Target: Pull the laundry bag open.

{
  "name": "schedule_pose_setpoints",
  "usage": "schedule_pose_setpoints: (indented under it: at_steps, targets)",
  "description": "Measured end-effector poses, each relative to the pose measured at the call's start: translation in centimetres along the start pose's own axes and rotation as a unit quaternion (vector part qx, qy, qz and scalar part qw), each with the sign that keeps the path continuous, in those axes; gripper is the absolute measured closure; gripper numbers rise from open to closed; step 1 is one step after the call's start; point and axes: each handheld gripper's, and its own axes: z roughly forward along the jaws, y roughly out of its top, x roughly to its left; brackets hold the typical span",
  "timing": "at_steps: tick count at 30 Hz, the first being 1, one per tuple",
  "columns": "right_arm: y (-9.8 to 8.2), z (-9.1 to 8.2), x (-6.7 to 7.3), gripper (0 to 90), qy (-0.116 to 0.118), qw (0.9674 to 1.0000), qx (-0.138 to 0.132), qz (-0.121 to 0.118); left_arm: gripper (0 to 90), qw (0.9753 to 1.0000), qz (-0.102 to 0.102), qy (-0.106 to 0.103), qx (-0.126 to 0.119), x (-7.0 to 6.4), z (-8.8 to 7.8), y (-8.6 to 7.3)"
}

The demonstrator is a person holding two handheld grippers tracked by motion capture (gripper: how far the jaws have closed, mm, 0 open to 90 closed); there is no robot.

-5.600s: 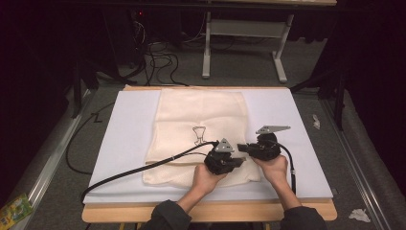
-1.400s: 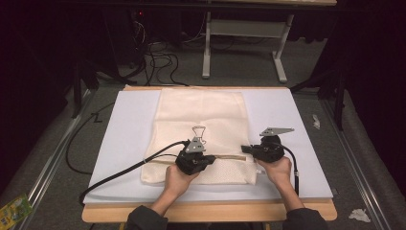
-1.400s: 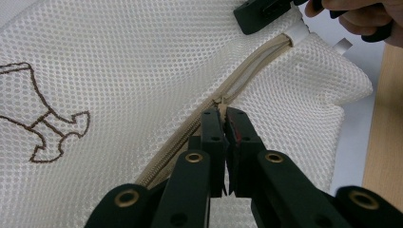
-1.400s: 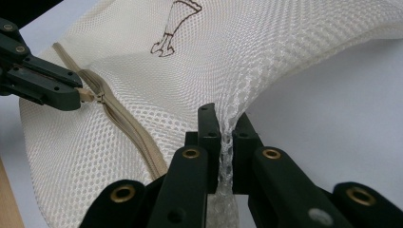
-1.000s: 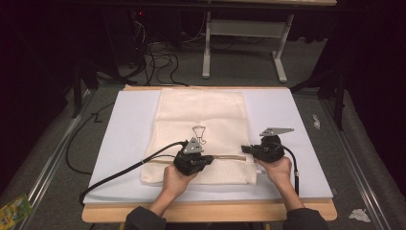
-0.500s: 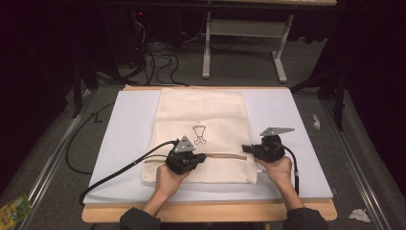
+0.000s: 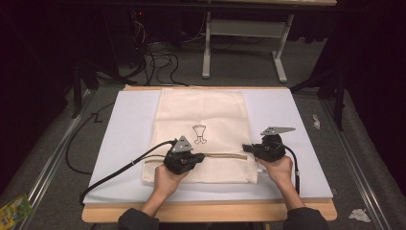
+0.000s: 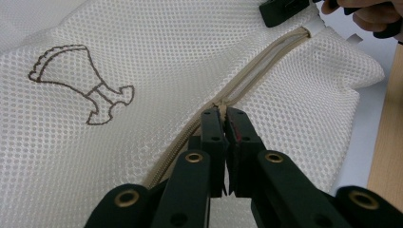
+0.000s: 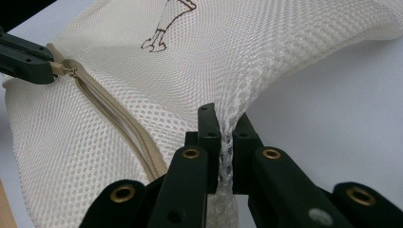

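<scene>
Cream mesh laundry bag [image 7: 201, 136] with a small brown outline drawing lying flat on white sheet [image 7: 129, 124] over wooden table [image 7: 206, 213], near the front edge. Beige zipper [image 7: 222, 155] running across the bag's near end, open along the stretch between the two grippers.

Left gripper [image 8: 222, 118] clamped tight on the zipper's slider, jaws pinched on the pull right at the zipper line. Right gripper [image 9: 223, 126] clamped on a bunched fold of mesh at the bag's right edge, by the zipper's end, fabric lifted into a ridge between the jaws. In high view: left gripper [image 7: 184, 160] partway along the zipper, right gripper [image 7: 265, 149] at the bag's right side, well apart.

Step in hand, judging by layout: sliding the zipper along while the other end is anchored.

To do well:
- Keep right grip firm and pulling slightly away, so zipper tape stays taut and straight.
- Drag slider along the zipper's own line, low to the table, no twisting.
- Avoid lifting; slack mesh near teeth likely to snag.
- Steady, even pull; if slider binds, back off and re-tension rather than yank.
- Watch for pull tab slipping from the jaws.
</scene>
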Motion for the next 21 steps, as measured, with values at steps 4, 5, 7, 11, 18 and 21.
schedule_pose_setpoints:
  at_steps: [4, 5, 7, 11, 18, 21]
  targets:
    - [0.0, 0.0, 0.0, 88.0, -0.002, 1.0000, 0.000, 0.000, 87.0, 1.0000, -0.002, 0.004, -0.001, 0.2, -0.3, -0.1]
    - [0.0, -0.1, -0.1, 87.9, -0.002, 1.0000, 0.000, 0.000, 87.0, 1.0000, -0.003, 0.005, -0.002, 0.3, -0.4, -0.2]
    - [-0.1, -0.1, -0.2, 87.9, -0.002, 1.0000, -0.001, 0.000, 87.0, 1.0000, -0.009, 0.003, -0.003, 0.5, -0.5, -0.4]
    - [0.0, -0.2, -0.1, 88.0, -0.003, 1.0000, 0.000, 0.001, 87.0, 1.0000, -0.007, 0.004, -0.004, 0.5, -0.6, -0.4]
    - [0.0, -0.3, -0.2, 88.0, -0.005, 1.0000, -0.001, 0.002, 87.0, 0.9999, -0.011, 0.007, -0.006, 0.8, -0.9, -0.6]
    - [0.0, -0.3, -0.3, 88.0, -0.005, 1.0000, -0.002, 0.002, 87.0, 0.9999, -0.011, 0.010, -0.006, 0.8, -1.0, -0.6]
